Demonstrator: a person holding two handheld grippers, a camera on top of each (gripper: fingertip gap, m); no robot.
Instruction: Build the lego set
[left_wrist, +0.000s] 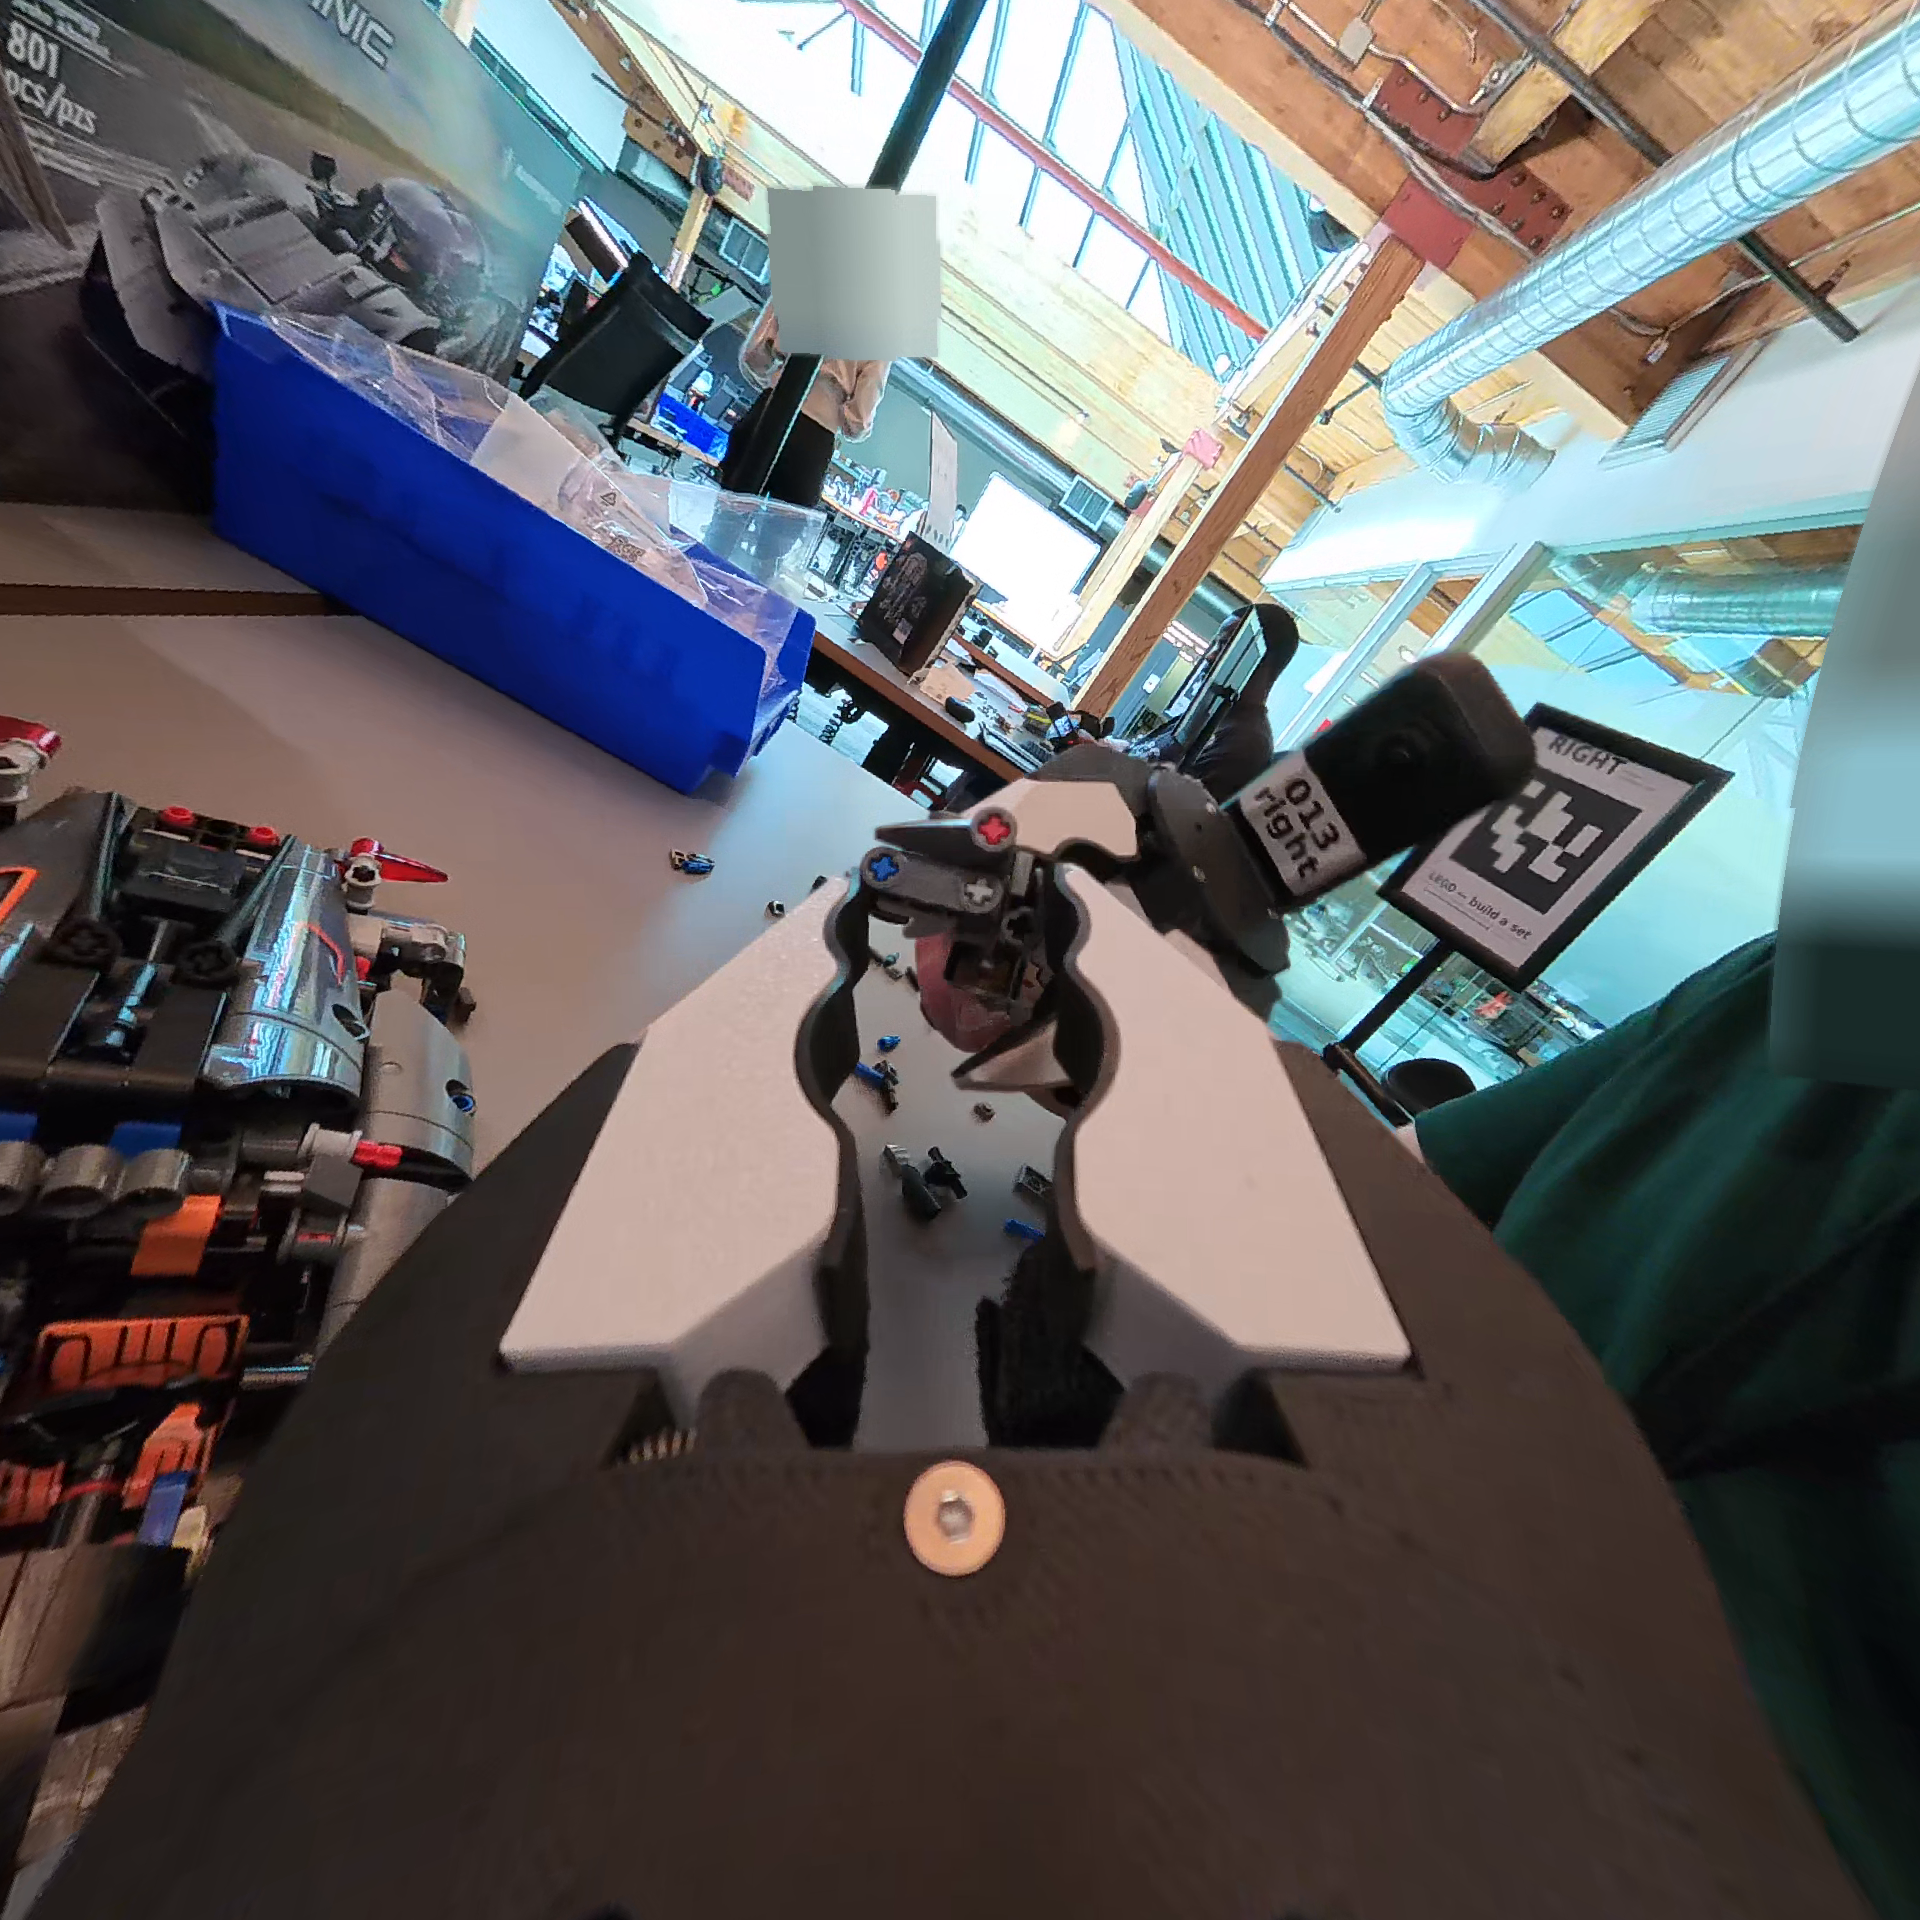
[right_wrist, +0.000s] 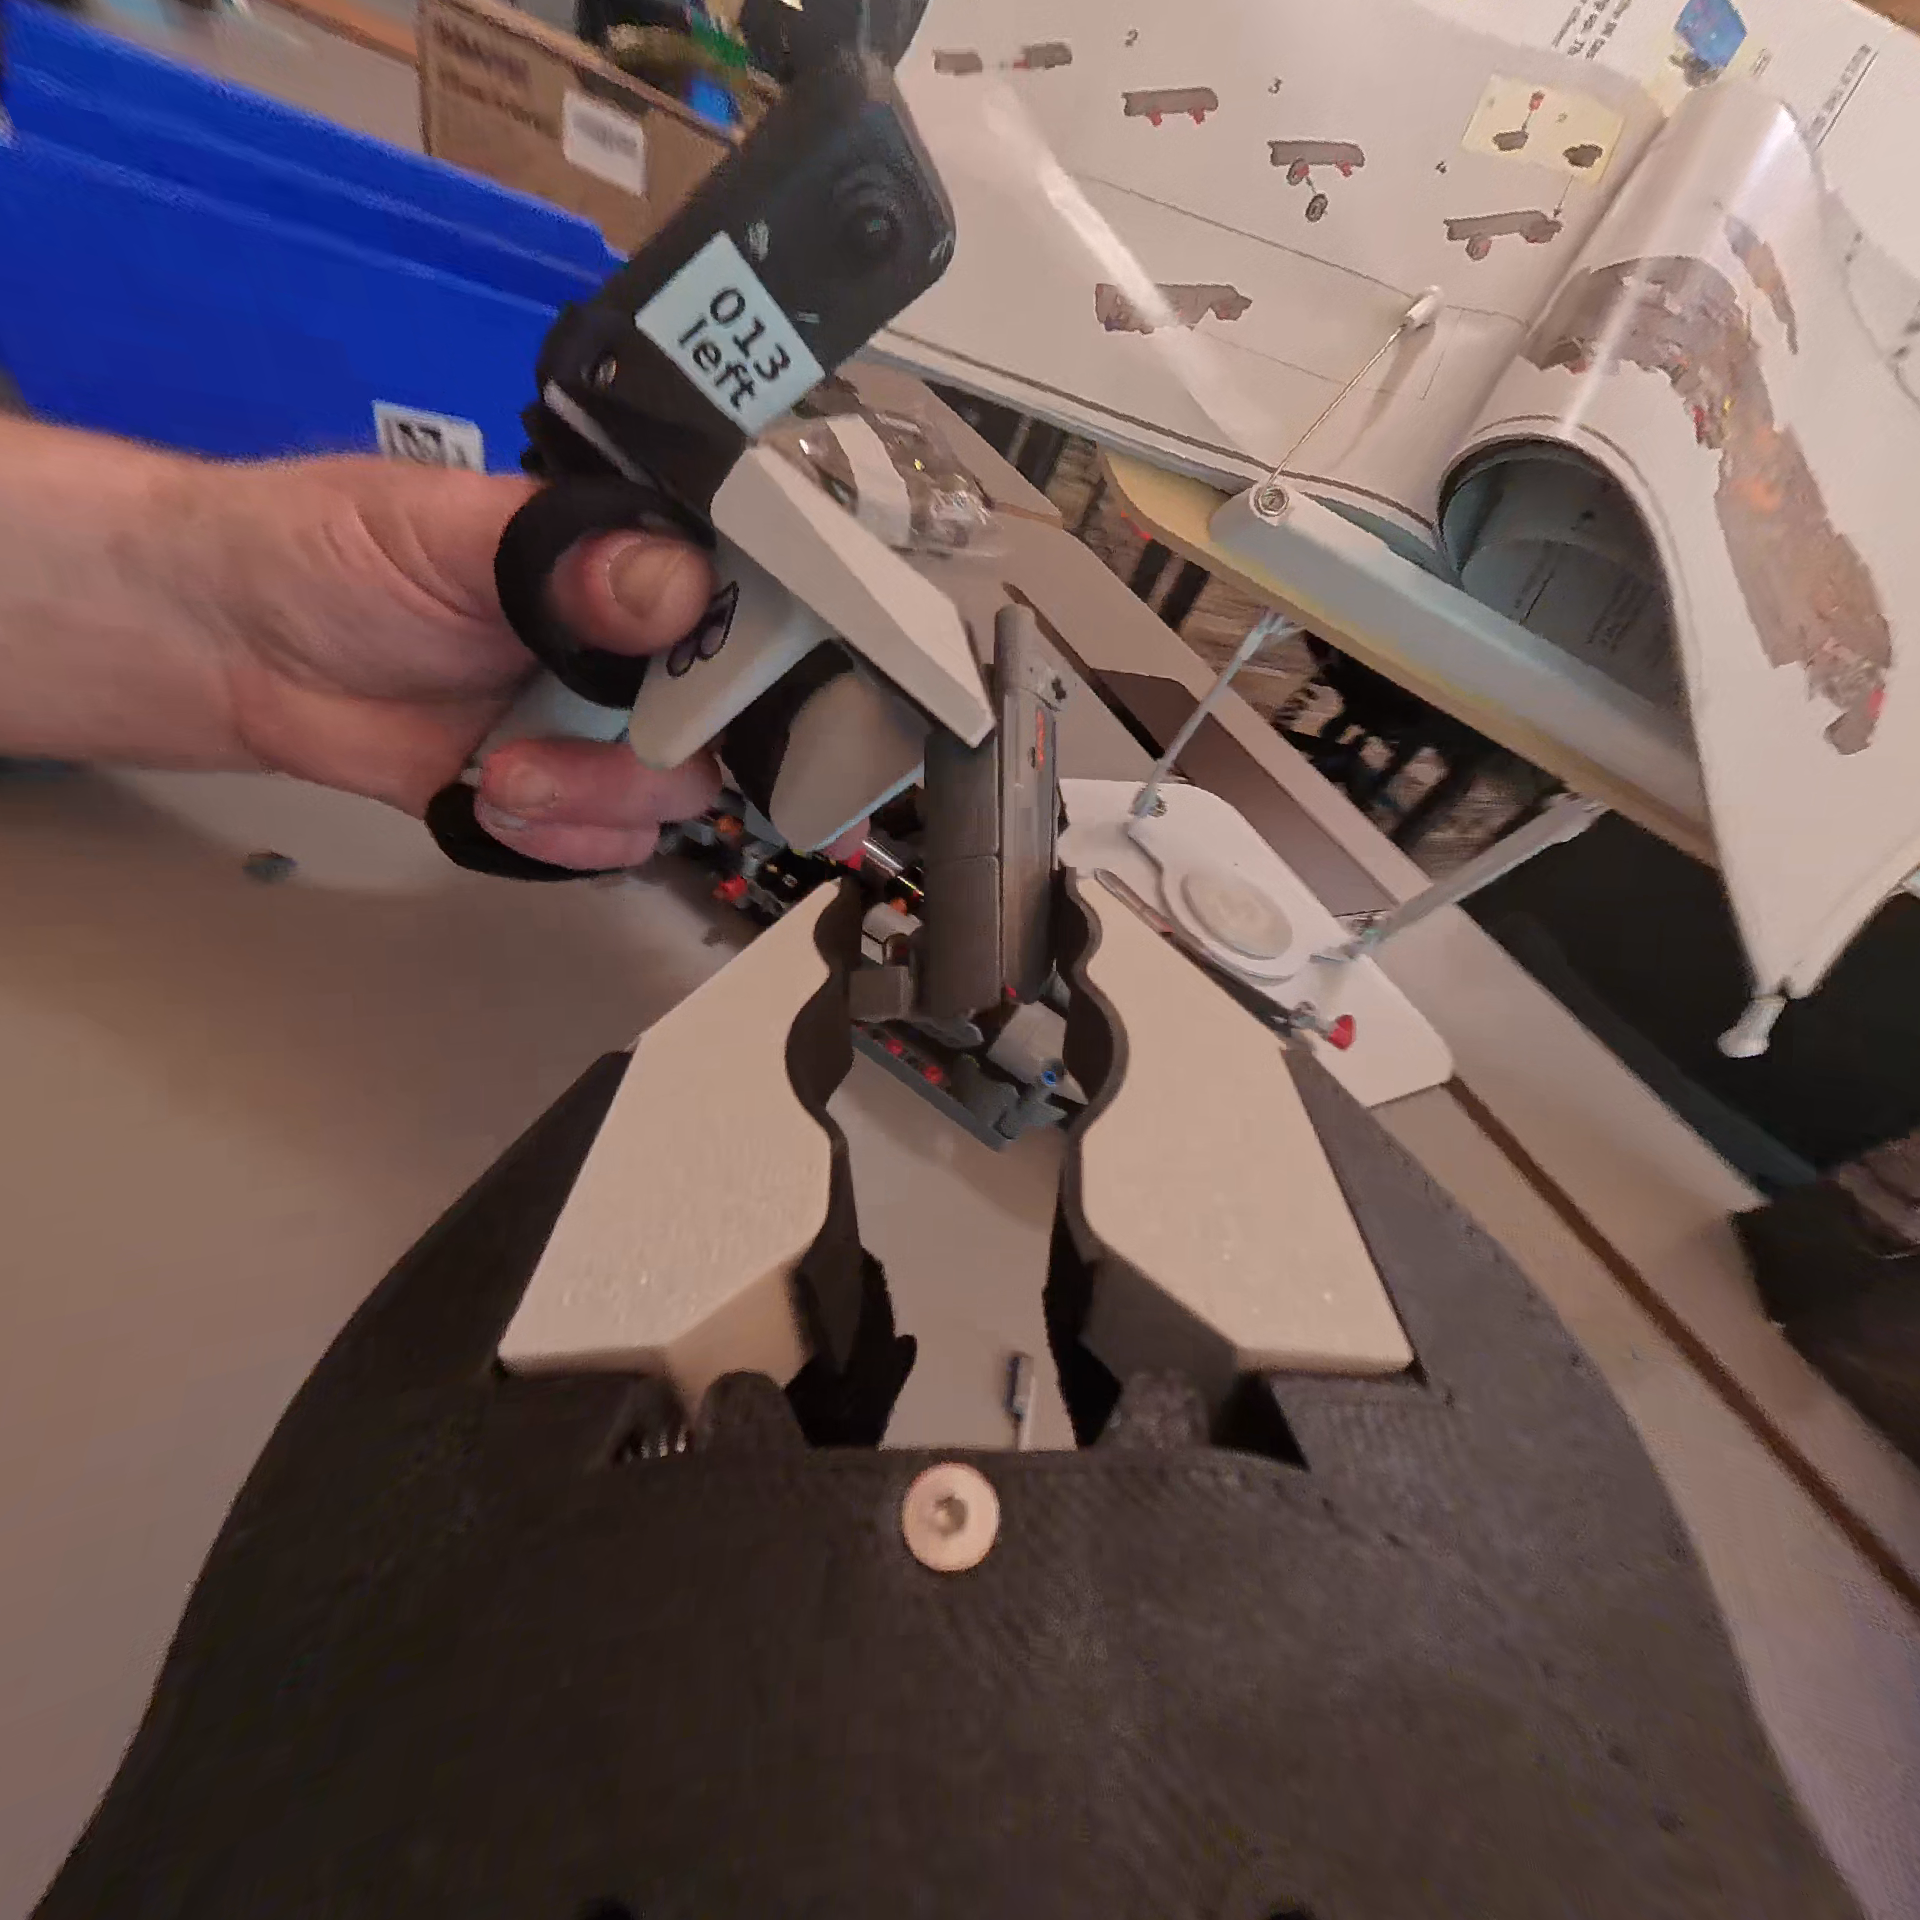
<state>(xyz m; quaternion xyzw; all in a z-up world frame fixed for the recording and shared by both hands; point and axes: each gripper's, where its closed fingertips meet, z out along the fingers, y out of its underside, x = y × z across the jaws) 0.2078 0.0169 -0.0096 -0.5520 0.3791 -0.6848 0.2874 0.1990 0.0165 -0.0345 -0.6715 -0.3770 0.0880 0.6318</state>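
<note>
A small dark grey Lego sub-assembly (left_wrist: 940, 878) with blue, red and grey pin ends sits between the tips of my left gripper (left_wrist: 956, 899), which is closed onto it. My right gripper (left_wrist: 1023, 945) reaches in from the far right and grips the same piece from the other side. In the right wrist view the sub-assembly (right_wrist: 982, 831) shows a long grey panel standing upright between the tips of my right gripper (right_wrist: 956, 909). The left gripper (right_wrist: 935, 753), held by a hand (right_wrist: 343, 613), meets it from the upper left. The piece is held above the table.
The large black, silver and orange Lego model (left_wrist: 208, 1049) lies at the left. A blue bin (left_wrist: 499, 592) with plastic bags stands behind it. Loose small parts (left_wrist: 925, 1174) lie on the table under the grippers. An open instruction booklet (right_wrist: 1351, 208) rests on a stand at the right. My two grippers' fingertips are within a few centimetres of each other.
</note>
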